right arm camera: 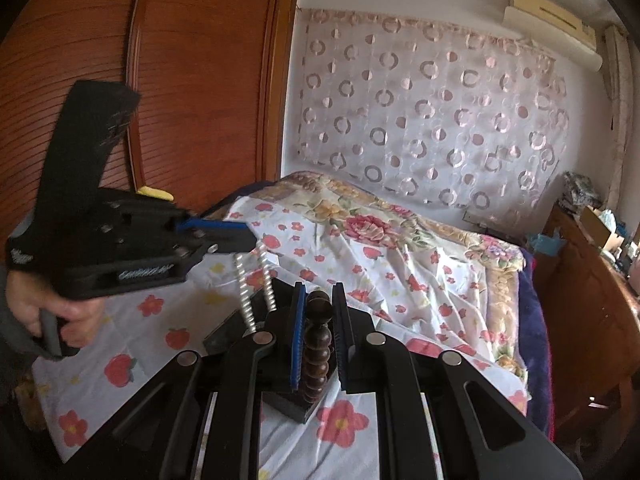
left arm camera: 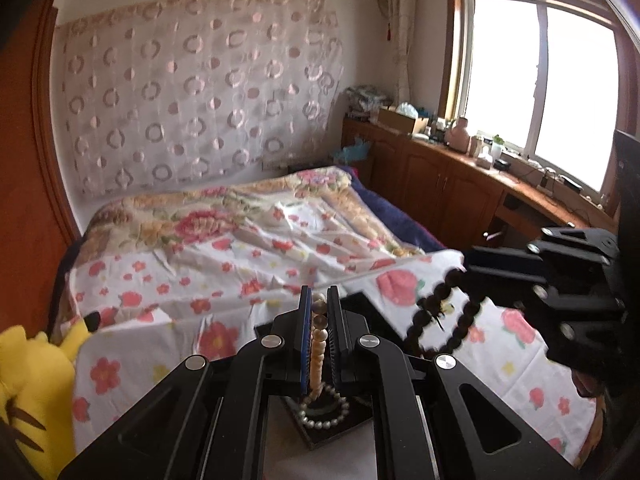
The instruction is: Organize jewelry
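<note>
Left tool: your jaws pinch a pale bead strand, its loop hanging below over a dark tray. Right tool: clamped on a dark wooden bead strand, long axis running along the fingers, the rest dangling. Both strands sit above the tray on the floral bed. The tray lies directly beneath your left tool, the nearer one; lower there first.
</note>
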`<state>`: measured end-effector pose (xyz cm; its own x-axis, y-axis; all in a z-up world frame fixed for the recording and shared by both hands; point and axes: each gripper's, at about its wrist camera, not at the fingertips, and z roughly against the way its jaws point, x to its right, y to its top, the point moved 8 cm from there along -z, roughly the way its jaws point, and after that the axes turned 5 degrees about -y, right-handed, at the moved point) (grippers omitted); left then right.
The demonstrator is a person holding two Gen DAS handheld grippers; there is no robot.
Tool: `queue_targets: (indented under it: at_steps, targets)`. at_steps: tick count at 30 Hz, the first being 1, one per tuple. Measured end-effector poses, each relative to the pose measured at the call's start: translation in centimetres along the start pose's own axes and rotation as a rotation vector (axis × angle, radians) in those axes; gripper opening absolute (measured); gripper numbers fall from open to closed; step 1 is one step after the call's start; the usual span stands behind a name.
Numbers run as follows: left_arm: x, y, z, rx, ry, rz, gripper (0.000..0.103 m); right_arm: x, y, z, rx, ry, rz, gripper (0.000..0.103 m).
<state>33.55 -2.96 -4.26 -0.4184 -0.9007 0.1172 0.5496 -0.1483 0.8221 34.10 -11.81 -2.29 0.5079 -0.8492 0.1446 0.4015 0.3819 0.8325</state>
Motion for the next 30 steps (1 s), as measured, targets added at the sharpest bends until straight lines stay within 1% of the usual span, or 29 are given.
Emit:
queue_targets:
  at_steps: [8, 14, 18, 25, 26, 27, 28, 30]
  targets:
    - [-1.9, -2.8, -1.9, -0.057, -0.001, 0.025, 0.007, 0.8, -0.5, -6.0, -0.071, 0.023, -0.018, 0.015]
    - [-2.3, -4.1, -2.1, -0.067, 0.000, 0.031, 0.007, 0.4, -1.7, -8.9, -0.122, 0.032, -0.027, 0.015]
    - [-2.2, -4.4, -2.1, -0.066, -0.006, 0.035, 0.007, 0.4, -2.3, -9.7, -0.141, 0.033, -0.034, 0.015]
    - [-2.0, -4.4, -1.8, -0.061, -0.005, 0.031, 0.007, 0.8, -2.3, -9.2, -0.139, 0.028, -0.042, 0.016]
    - [-2.0, -4.6, -1.8, -0.060, -0.006, 0.033, 0.007, 0.9, -2.2, -9.1, -0.137, 0.021, -0.044, 0.019]
    - [-2.0, -4.5, -1.8, -0.062, -0.005, 0.033, 0.007, 1.0, -2.1, -8.8, -0.132, 0.014, -0.049, 0.032]
    - [-1.9, -4.4, -1.7, -0.062, -0.002, 0.034, 0.007, 1.2, -2.0, -8.6, -0.125, 0.015, -0.054, 0.039]
    - [-1.9, -4.6, -1.4, -0.058, -0.001, 0.038, 0.011, 1.2, -1.7, -8.0, -0.111, 0.024, -0.059, 0.039]
